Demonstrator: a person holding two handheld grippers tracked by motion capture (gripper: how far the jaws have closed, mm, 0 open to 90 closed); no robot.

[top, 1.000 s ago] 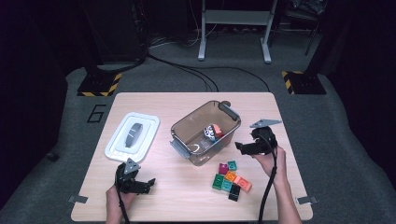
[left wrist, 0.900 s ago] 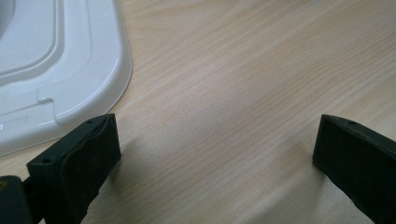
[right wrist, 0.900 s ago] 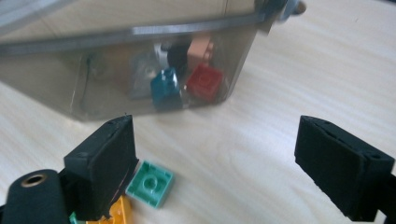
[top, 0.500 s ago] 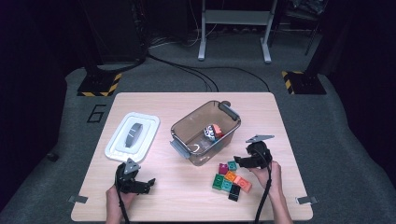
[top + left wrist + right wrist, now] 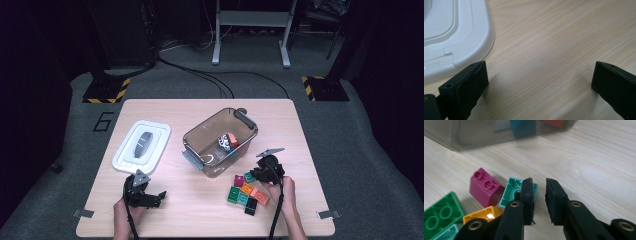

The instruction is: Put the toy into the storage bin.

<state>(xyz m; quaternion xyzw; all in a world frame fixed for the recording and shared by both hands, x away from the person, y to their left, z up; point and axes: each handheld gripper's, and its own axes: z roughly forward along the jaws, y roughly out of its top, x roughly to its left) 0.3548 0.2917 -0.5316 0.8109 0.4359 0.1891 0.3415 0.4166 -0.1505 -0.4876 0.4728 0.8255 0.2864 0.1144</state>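
Right gripper low over wooden table, jaws just closing, narrow gap, w/ teal hollow plastic brick wall at left pad; grip unclear. Left gripper wide open, empty.

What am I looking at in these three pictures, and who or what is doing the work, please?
There is no robot arm here: a person at a table holds a hand-held gripper in each hand. The high view looks down from above, and the other two pictures come from cameras riding on each gripper. On the table lie a white lid, a clear bin with a few bricks inside, and a cluster of loose coloured bricks. The left gripper sits beside the lid, fingers wide open, holding nothing. The right gripper has just been closing its fingers around one wall of a teal brick. A gap shows, so the brick isn't clamped yet.
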